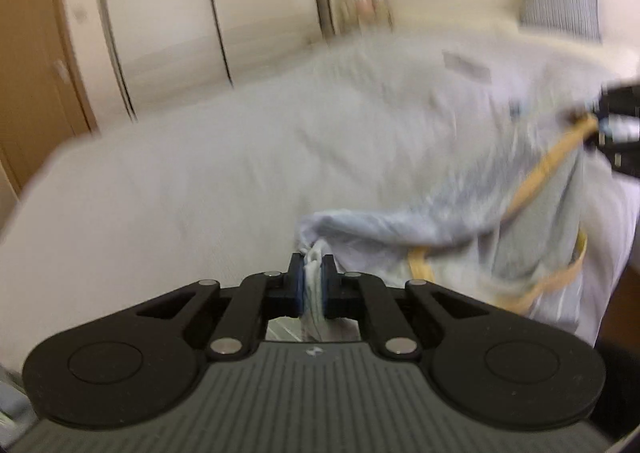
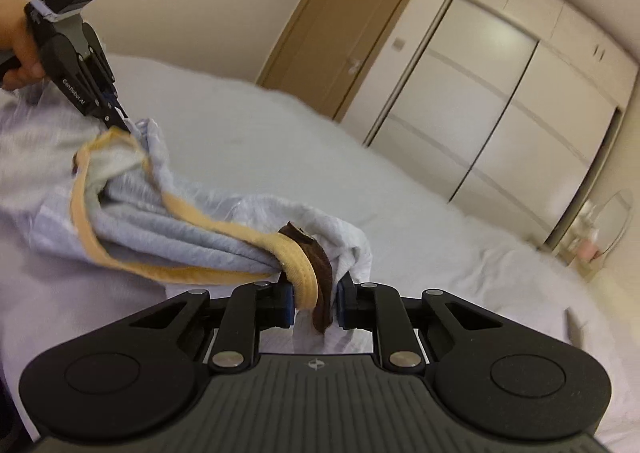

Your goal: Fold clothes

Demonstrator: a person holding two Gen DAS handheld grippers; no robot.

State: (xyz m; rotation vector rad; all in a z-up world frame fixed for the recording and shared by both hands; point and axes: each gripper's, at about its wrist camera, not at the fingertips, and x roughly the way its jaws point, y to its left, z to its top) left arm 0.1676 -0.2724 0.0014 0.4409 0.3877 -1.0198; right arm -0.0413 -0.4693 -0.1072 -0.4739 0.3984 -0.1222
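Our left hand-held gripper [image 1: 313, 281] has its blue pads pressed together on a bunched edge of the pale grey garment [image 1: 400, 157], the cloth squeezed thin between them. Our right hand-held gripper [image 2: 314, 303] pinches the tan-trimmed band [image 2: 298, 273] and a dark brown patch [image 2: 320, 273] of the same garment, with its jaws held a little apart by the thick roll of fabric.

From the left wrist view the garment rises toward 1 o'clock and stretches across to the right hand-held gripper at 3 o'clock. From the right wrist view it runs out toward 10 o'clock, where the left hand-held gripper and the hand [image 2: 20, 49] holding it show. The garment hangs between the two grips, lifted above the white bed [image 2: 260, 141], sagging and twisted; its lower part is blurred.

We judge this a carrying or spreading step, with the garment held up by two points. Next we would need to draw the grips apart to take out the twist, then lower the cloth flat onto the bed, keeping both pinches firm.
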